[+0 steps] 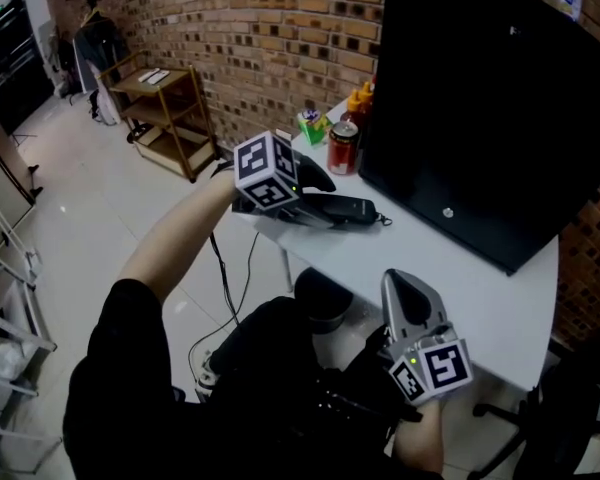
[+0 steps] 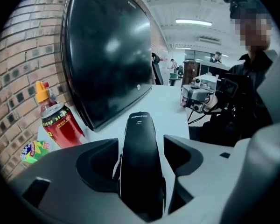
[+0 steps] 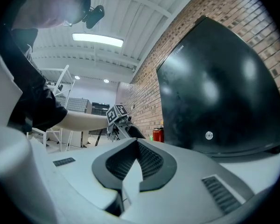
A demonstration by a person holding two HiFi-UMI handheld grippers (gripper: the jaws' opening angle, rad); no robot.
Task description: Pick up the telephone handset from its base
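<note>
Left fingers: the left gripper [image 2: 141,153] has its jaws apart. The dark pads [image 2: 100,164] stand one on each side of the telephone handset [image 2: 139,125], and a gap shows at the right pad.
Contact: no pad is seen to press, so judged not yet gripped.
Handset position: directly between the left fingers. It runs from deep in the throat of the jaws out past the fingertips.
Long axis: in line with the direction the left gripper points, so the pads face the handset's two long sides. Judged the correct alignment for a squeeze across its width.
Support: the handset lies low over the white table [image 1: 460,288]. Its base cannot be made out under the gripper.
Right fingers: the right gripper [image 3: 138,146] has its jaws together at the tips, with nothing between them.
Nearer hand: the left, already astride the handset. The right sits well apart at the near table edge and points level.
Next move, judged: bring the left jaws together on the long sides, then lift clear.
Surroundings: a red can [image 2: 60,125] stands left of the left fingers. A black monitor [image 1: 480,98] stands beyond them.
Risk, judged: the smooth, rounded shell may slip if pinched off-centre.
</note>
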